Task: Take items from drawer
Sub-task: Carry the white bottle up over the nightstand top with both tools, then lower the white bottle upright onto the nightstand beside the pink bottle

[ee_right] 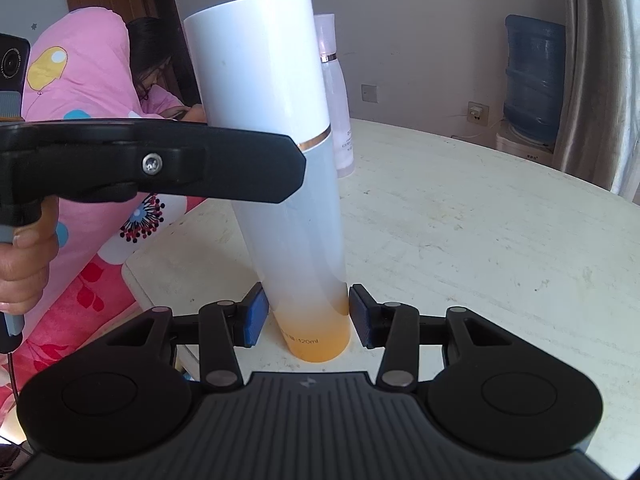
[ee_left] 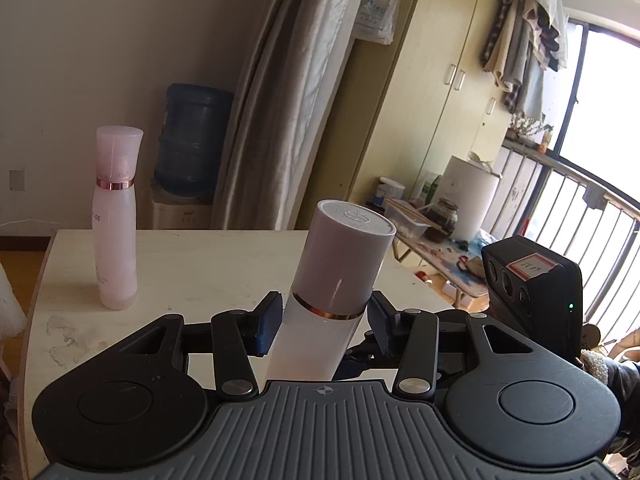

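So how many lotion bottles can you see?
2. The white-capped bottle is gripped by both the left gripper and right gripper. The pink bottle stands on the table behind. A whitish thing at the left view's edge might be another.

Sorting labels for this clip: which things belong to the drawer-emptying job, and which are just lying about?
Job:
- white-capped bottle, in both tools: left tool, right tool
- pink bottle, standing on the table

Lying about:
- water jug
- curtain
- wardrobe
- hanging clothes
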`<action>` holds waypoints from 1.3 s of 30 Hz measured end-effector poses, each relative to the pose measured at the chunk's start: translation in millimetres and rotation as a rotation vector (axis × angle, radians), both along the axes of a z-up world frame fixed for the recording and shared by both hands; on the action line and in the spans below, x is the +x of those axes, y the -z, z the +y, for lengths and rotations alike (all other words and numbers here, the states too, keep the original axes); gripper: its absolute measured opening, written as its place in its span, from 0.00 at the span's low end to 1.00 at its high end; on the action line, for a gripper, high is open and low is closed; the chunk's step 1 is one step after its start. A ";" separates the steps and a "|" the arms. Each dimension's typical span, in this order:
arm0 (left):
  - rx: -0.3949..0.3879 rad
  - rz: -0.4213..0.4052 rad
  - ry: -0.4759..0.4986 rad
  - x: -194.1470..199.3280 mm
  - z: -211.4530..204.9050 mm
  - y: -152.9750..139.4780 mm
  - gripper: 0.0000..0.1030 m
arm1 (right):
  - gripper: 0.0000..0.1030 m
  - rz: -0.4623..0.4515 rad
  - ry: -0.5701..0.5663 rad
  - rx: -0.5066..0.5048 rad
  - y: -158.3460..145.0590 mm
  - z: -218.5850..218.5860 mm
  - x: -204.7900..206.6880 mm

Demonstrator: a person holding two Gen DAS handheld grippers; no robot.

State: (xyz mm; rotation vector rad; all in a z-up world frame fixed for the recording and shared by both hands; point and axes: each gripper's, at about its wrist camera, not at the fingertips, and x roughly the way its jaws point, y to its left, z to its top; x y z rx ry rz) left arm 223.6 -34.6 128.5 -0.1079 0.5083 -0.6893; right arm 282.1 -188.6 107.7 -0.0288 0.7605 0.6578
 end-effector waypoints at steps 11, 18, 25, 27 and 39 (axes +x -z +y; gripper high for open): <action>0.025 0.000 -0.007 0.2 -5.0 4.6 0.53 | 0.44 -0.017 0.010 -0.002 -1.2 2.1 9.0; 0.021 -0.002 -0.015 0.0 -3.0 9.5 0.49 | 0.44 -0.027 0.024 0.005 -0.9 1.9 6.6; 0.037 -0.034 -0.016 -3.6 -4.6 10.1 0.47 | 0.44 -0.052 0.036 0.004 0.8 2.1 3.1; 0.041 -0.040 -0.016 -4.2 -5.1 9.9 0.46 | 0.44 -0.063 0.038 0.000 0.9 3.0 1.9; 0.067 -0.080 -0.028 -1.0 -9.9 9.6 0.45 | 0.43 -0.075 0.057 0.011 1.3 1.8 8.2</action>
